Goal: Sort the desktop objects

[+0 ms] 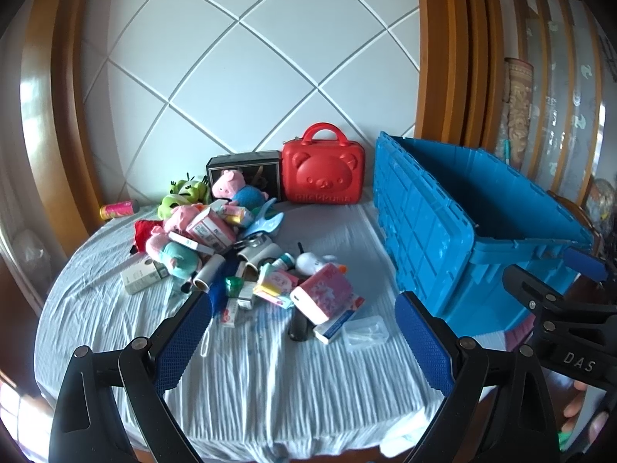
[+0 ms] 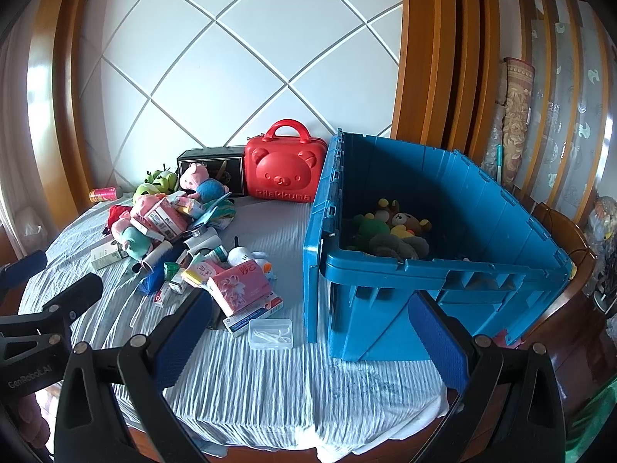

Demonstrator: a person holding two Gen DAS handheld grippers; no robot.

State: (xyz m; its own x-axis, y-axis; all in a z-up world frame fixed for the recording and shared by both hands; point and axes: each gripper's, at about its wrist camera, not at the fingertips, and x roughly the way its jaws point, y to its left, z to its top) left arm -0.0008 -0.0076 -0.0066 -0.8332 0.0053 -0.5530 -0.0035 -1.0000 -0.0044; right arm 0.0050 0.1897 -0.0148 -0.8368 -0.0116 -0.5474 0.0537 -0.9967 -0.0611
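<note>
A heap of plush toys (image 1: 181,227), small boxes (image 1: 210,229), tubes and bottles lies on the left half of the cloth-covered table (image 1: 270,378). A pink tissue pack (image 1: 327,297) and a clear plastic case (image 1: 364,332) lie at the heap's near edge. A big blue crate (image 2: 435,270) stands at the right with several plush toys (image 2: 393,231) inside. My left gripper (image 1: 304,328) is open and empty above the near table. My right gripper (image 2: 320,332) is open and empty in front of the crate.
A red bear-face case (image 1: 322,171) and a black box (image 1: 246,168) stand against the back wall. A pink can (image 1: 117,208) lies at the far left. Wooden furniture stands to the right of the table. The table's front edge is close below both grippers.
</note>
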